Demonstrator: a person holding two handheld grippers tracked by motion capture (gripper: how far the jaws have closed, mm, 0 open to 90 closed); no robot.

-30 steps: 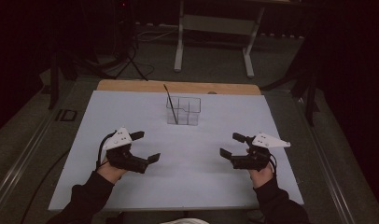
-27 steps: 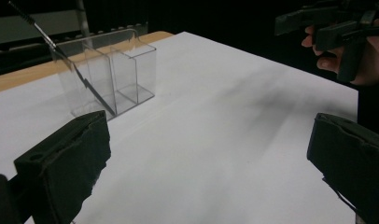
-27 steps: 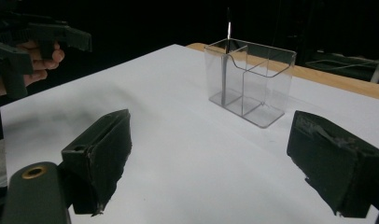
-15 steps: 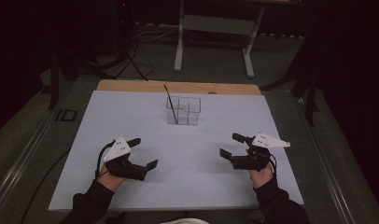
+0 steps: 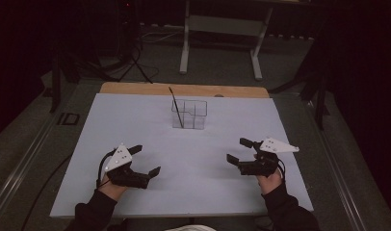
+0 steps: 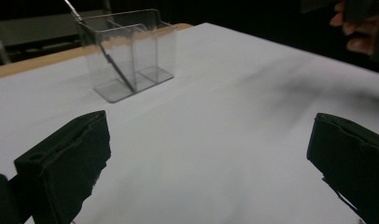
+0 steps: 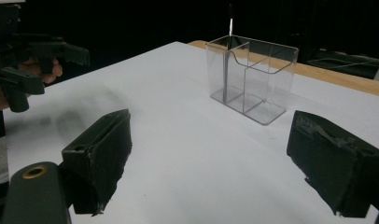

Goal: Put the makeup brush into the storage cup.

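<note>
Nearest the person, the left claw (image 5: 145,160) was held low over the near left part of the desk (image 5: 87,144), its jaws spread wide with nothing between them; in the left gripper view only bare white sheet was seen between the two black pads. The right claw (image 5: 239,150) was held over the near right part, likewise wide open and empty, and both were pointed inward and forward. Farther off, near the middle of the desk's far half, a clear compartmented holder (image 5: 189,115) was stood upright, well apart from both claws. A thin dark stick (image 5: 176,107), perhaps a pen or brush, was leaned in its left compartment, the upper end projecting above the rim and tilted to the left. Beyond the white sheet a strip of wooden board (image 5: 136,88) was left uncovered. The work was judged to be at a start or rest position, with nothing yet grasped. The next move would probably call for one claw to be carried forward to the stick's projecting end and closed on it above the rim.
</note>
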